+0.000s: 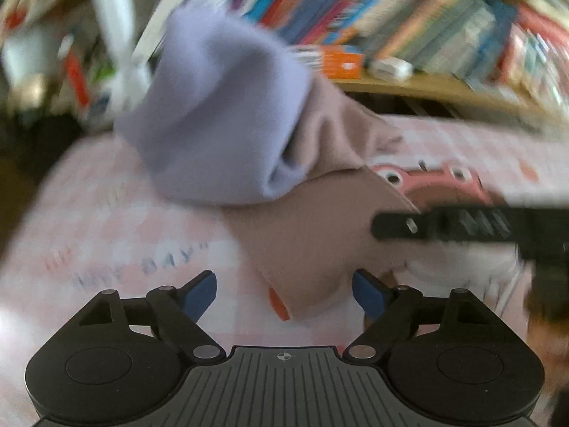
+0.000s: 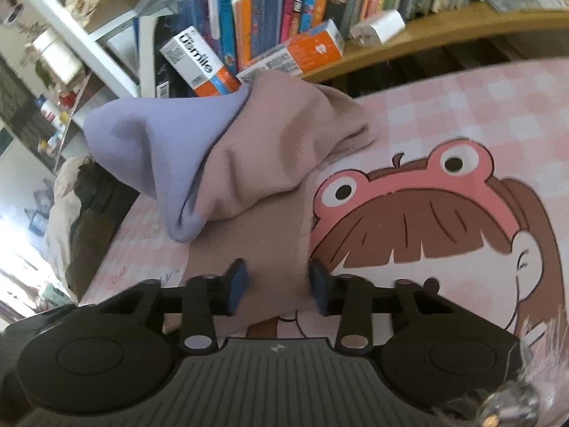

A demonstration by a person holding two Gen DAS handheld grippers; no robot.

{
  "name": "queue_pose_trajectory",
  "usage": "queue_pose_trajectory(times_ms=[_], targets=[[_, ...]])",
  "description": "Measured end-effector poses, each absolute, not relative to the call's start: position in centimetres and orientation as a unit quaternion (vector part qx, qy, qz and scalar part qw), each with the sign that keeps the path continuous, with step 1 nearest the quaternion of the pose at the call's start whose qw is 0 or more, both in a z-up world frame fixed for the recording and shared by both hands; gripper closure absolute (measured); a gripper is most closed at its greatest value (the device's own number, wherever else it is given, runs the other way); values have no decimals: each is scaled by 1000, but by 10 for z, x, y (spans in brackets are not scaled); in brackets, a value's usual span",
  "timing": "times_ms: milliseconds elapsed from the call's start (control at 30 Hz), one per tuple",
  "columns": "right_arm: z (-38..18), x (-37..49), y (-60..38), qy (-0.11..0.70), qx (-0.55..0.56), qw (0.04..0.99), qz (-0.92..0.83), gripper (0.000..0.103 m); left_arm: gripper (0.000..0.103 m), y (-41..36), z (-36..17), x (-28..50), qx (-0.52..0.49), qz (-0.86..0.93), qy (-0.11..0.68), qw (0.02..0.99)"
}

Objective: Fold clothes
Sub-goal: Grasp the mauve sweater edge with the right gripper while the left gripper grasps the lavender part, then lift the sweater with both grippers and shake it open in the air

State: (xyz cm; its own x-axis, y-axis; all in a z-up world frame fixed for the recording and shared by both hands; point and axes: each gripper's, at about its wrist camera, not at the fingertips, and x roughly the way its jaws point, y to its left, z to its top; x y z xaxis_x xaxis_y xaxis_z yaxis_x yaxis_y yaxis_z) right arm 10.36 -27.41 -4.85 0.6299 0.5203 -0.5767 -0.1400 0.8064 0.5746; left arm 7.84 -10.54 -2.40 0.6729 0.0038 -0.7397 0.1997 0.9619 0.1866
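A garment in two colours, lilac and dusty pink, lies bunched on the pink checked cloth. In the left wrist view my left gripper is open, its blue pads on either side of the pink fabric's near edge, not touching it. The right gripper's black arm reaches in from the right over the pink fabric. In the right wrist view the garment's lilac part and pink part are heaped ahead. My right gripper is open with a strip of pink fabric between its pads.
A wooden shelf packed with books and orange boxes runs along the back. A cartoon girl with a pink frog hat is printed on the cloth. White shelving and clutter stand at the left.
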Motion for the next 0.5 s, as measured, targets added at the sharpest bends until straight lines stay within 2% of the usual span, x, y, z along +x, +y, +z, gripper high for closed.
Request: queue_pose_trajectory(times_ms=[33, 133, 400, 433, 500], targets=[[-49, 104, -275, 389, 258, 863, 191, 94, 17, -109, -22, 74, 154, -58, 393, 905], [-33, 92, -277, 362, 296, 852, 234, 97, 17, -111, -13, 61, 178, -67, 370, 909], [15, 37, -264, 314, 356, 825, 307, 97, 18, -130, 6, 21, 270, -96, 273, 918], [21, 30, -262, 307, 357, 825, 314, 97, 24, -131, 9, 19, 272, -101, 264, 920], [30, 19, -260, 291, 355, 828, 321, 97, 63, -131, 20, 15, 258, -122, 251, 925]])
